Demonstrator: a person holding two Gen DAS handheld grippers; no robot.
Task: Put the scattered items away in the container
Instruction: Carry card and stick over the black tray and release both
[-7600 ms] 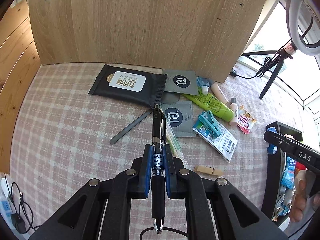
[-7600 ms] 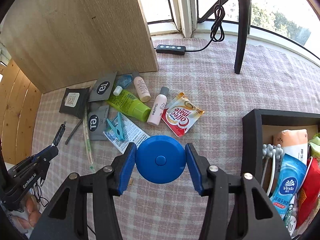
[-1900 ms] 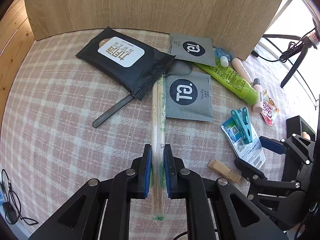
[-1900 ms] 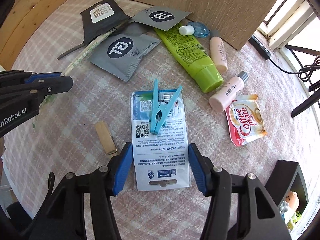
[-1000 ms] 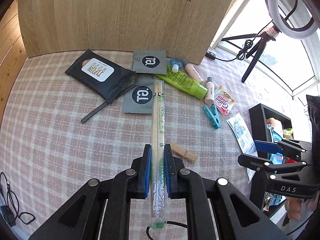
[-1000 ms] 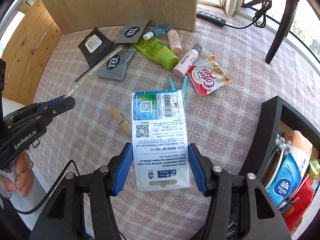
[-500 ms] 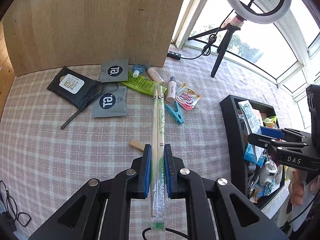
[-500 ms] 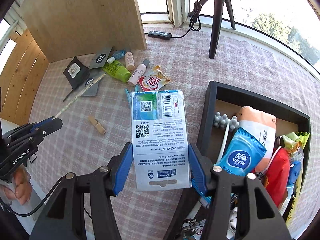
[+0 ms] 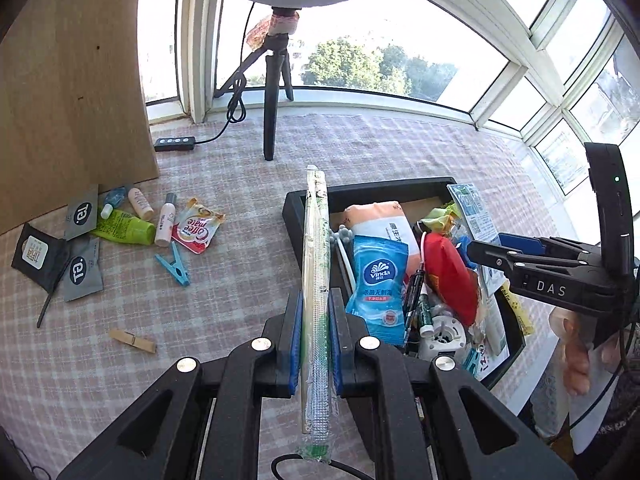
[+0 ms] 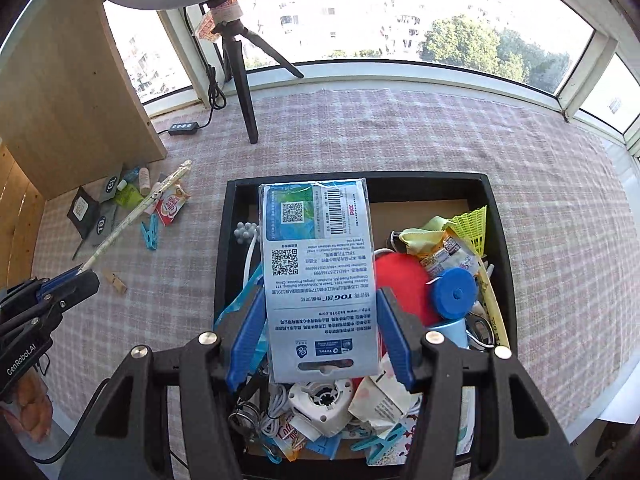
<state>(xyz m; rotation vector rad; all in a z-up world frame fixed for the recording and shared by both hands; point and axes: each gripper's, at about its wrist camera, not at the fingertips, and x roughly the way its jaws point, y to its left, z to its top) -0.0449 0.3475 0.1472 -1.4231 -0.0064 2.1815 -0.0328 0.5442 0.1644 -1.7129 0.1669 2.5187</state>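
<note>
My left gripper (image 9: 314,312) is shut on a long wrapped pair of chopsticks (image 9: 315,248), held above the left rim of the black container (image 9: 291,216). My right gripper (image 10: 320,320) is shut on a flat white and blue packet (image 10: 318,264) and holds it over the container (image 10: 500,216), which is packed with several items. The right gripper with its packet (image 9: 472,208) also shows in the left wrist view, over the container's far right side. The left gripper and chopsticks (image 10: 136,208) show at the left of the right wrist view.
Loose on the checked cloth at the left lie a blue clothes peg (image 9: 174,264), a wooden peg (image 9: 132,341), a coffee sachet (image 9: 198,226), small bottles (image 9: 164,220), a green tube (image 9: 122,230), grey sachets (image 9: 82,272) and a black wipes pack (image 9: 38,254). A tripod (image 9: 274,92) and wooden board (image 9: 68,80) stand behind.
Both grippers have swung right from the scattered items to the container. The chopsticks now reach over its left rim and the packet hangs over its contents.
</note>
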